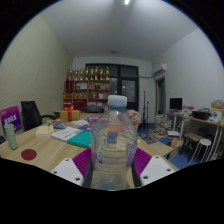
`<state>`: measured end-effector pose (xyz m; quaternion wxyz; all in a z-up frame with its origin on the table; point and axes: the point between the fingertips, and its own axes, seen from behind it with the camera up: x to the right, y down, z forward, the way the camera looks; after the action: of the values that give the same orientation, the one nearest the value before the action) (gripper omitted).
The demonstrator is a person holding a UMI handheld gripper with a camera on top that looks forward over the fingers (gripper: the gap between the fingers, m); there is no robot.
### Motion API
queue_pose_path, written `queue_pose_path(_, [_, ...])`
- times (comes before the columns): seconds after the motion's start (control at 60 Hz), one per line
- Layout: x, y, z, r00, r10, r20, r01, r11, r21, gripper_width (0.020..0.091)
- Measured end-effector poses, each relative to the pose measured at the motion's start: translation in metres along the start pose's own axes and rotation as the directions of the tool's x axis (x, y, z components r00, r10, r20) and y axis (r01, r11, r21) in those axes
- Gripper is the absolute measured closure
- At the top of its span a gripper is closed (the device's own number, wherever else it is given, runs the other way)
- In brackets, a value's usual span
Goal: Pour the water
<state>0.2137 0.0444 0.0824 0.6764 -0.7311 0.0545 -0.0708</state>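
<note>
Bottle (113,140) upright between the pads (84,160) of the tool (112,168), which grips it, above the counter (45,150). Cup (10,134) stands far left. Judgement: carry level, then tilt slowly over the cup.

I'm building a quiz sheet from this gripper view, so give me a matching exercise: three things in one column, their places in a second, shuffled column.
Things:
1. water bottle
2. red coaster
3. shelf of trophies

Places:
A. against the far wall
B. held between the fingers
C. flat on the wooden table, to the left of the fingers

Pairs: 1-B, 2-C, 3-A
</note>
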Motion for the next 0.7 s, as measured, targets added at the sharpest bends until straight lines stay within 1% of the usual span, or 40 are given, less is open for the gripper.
queue_pose_path(0.067, [-0.006,0.001,-0.002,1.0,-0.013,-0.002,0.013,1.0,-0.007,0.0548])
queue_pose_path(0.1, [-0.012,-0.006,-0.005,0.999,-0.035,-0.003,0.035,0.999,0.005,0.057])
queue_pose_path(0.133, [-0.021,-0.014,-0.009,0.998,-0.065,0.004,0.065,0.998,0.017,0.0569])
queue_pose_path(0.15, [-0.026,-0.019,-0.01,0.996,-0.085,0.01,0.084,0.996,0.021,0.0594])
queue_pose_path(0.167, [-0.031,-0.024,-0.012,0.994,-0.104,0.013,0.104,0.994,0.025,0.0602])
queue_pose_path(0.2, [-0.037,-0.034,-0.014,0.989,-0.148,0.02,0.147,0.988,0.038,0.0603])
queue_pose_path(0.233, [-0.057,-0.047,-0.015,0.979,-0.204,0.018,0.203,0.978,0.056,0.0595])
queue_pose_path(0.25, [-0.065,-0.054,-0.016,0.971,-0.24,0.021,0.238,0.969,0.063,0.0621])
queue_pose_path(0.283, [-0.081,-0.069,-0.017,0.949,-0.316,0.016,0.313,0.947,0.077,0.0625])
queue_pose_path(0.367, [-0.124,-0.112,-0.022,0.841,-0.541,-0.006,0.538,0.834,0.122,0.0625])
queue_pose_path(0.383, [-0.134,-0.121,-0.02,0.812,-0.583,-0.004,0.578,0.804,0.138,0.0626])
queue_pose_path(0.4, [-0.155,-0.119,-0.017,0.783,-0.622,-0.016,0.616,0.772,0.153,0.0626])
queue_pose_path(0.433, [-0.183,-0.13,-0.02,0.708,-0.706,-0.023,0.698,0.694,0.176,0.0626])
queue_pose_path(0.517, [-0.242,-0.156,-0.016,0.47,-0.879,-0.078,0.868,0.444,0.222,0.0626])
queue_pose_path(0.617, [-0.299,-0.163,-0.014,0.132,-0.976,-0.175,0.97,0.091,0.224,0.0628])
queue_pose_path(0.7, [-0.338,-0.15,-0.007,-0.14,-0.962,-0.234,0.965,-0.186,0.187,0.0629])
